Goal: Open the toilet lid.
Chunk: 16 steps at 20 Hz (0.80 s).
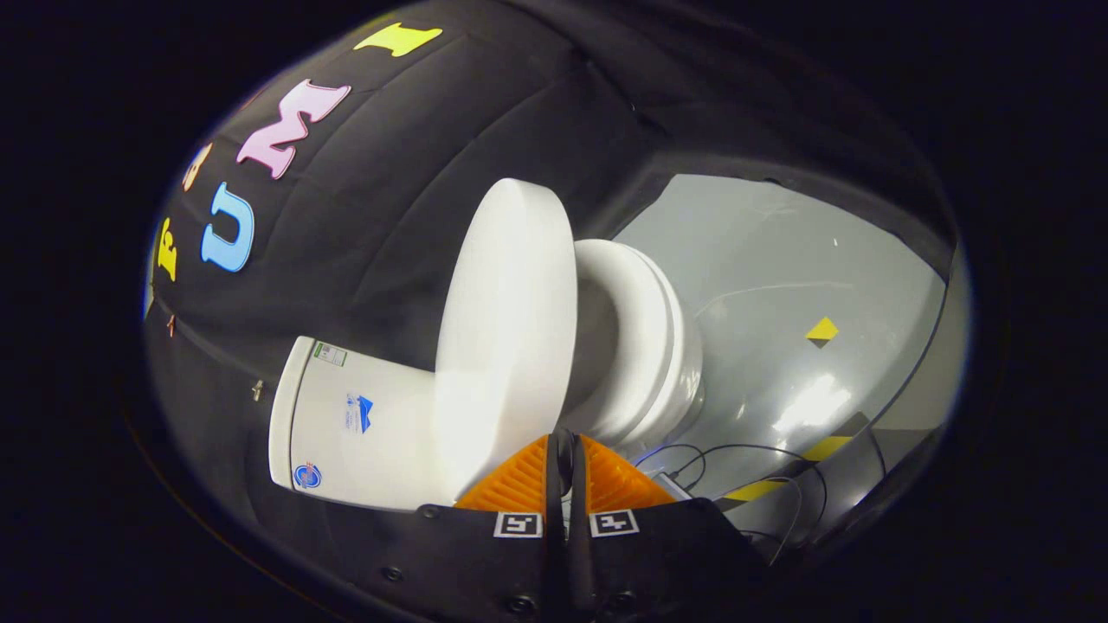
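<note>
We see the gripper with its two orange ribbed fingers pressed together, only a thin dark seam between them and nothing caught there. Each finger carries a small black-and-white square marker at its base. The toilet lid, white and thick-edged, stands raised off the seat, swung up toward the tank, with an open wedge of bowl between lid and seat. The lid's lower edge sits just ahead of our fingertips, slightly to the tank side of them; whether it touches them, we cannot tell. On the tank we pick out three stickers: a green-edged label at one corner, a blue logo mid-face, a round blue-and-red badge near the other corner. The writing is too small to read. Beyond the seat, the grey floor carries a small yellow diamond mark, yellow-and-black hazard tape, and thin dark cables looping beside the bowl's base.
</note>
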Each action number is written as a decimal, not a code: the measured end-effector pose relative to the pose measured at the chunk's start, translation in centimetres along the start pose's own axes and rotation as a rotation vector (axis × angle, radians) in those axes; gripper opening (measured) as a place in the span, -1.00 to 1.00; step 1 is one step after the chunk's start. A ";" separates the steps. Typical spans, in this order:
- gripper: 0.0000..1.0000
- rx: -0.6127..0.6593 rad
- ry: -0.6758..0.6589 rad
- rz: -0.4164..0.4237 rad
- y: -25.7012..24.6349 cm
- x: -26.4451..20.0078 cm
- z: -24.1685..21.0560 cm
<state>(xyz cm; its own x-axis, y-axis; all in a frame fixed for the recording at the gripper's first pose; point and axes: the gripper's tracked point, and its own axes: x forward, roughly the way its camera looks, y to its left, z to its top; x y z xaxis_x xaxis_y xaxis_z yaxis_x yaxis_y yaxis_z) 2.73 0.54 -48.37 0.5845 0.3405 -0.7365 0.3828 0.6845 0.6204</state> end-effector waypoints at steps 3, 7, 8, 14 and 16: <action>-0.89 -0.048 -0.024 0.004 3.0 -1.6 0.5; -0.89 -0.132 -0.063 -0.016 6.9 -3.5 0.6; -0.89 -0.153 -0.077 -0.029 7.9 -3.9 0.5; -0.89 -0.282 -0.141 -0.096 13.0 -5.6 -0.4; -0.89 -0.304 -0.152 -0.107 14.6 -6.0 -0.8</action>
<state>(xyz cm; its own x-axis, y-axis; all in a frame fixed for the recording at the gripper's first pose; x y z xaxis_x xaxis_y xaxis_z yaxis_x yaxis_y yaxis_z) 4.23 8.96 -35.11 0.6612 0.1720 -0.7302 0.2307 0.8796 0.4161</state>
